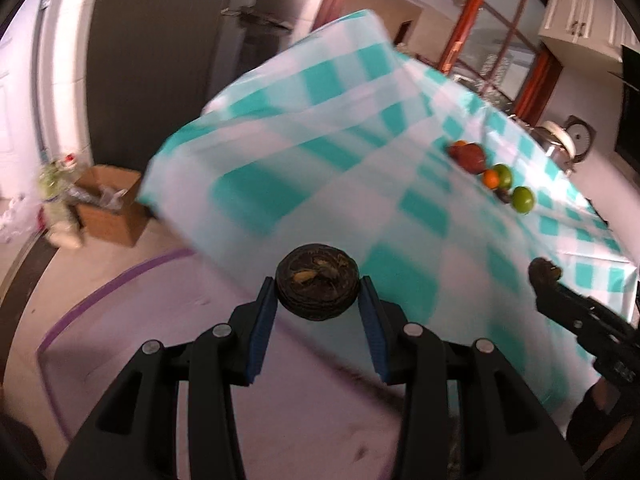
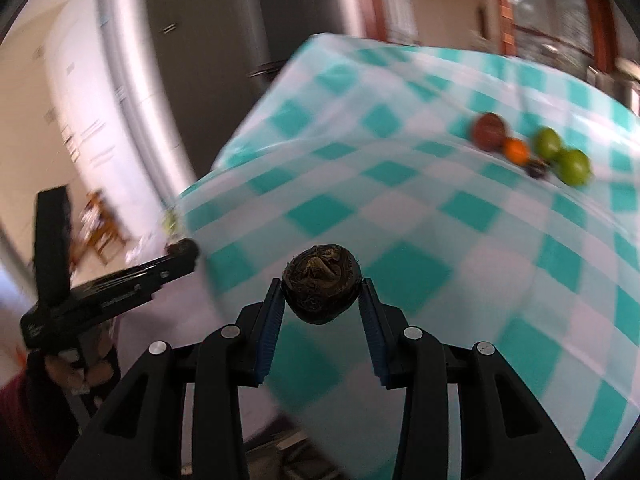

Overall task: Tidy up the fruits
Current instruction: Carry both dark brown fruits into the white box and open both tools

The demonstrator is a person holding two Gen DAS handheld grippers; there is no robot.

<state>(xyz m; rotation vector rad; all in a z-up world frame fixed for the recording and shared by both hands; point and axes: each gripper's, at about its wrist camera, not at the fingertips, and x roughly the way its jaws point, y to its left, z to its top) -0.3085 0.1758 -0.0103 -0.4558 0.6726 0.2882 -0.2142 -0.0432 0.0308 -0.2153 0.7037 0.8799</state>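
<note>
Both claws are pinching dark, wrinkled fruits in the air over the checked table.

The left gripper (image 1: pixel 319 290) is clamping a dark round fruit (image 1: pixel 318 282) between its 2 blue pads, and the right gripper (image 2: pixel 321 286) is squeezing a second dark fruit (image 2: pixel 321 283) the same way. Ahead of both claws and off to their right, a cluster of fruits is sitting on the teal-and-white tablecloth (image 1: pixel 320 160): a reddish-brown fruit (image 1: pixel 468 156), a small orange (image 1: pixel 491 178), 2 green limes (image 1: pixel 522 199) and a small dark piece, all touching or just beside one another. A cardboard box (image 1: pixel 110 204) is standing on the floor far to the left claw's left.
</note>
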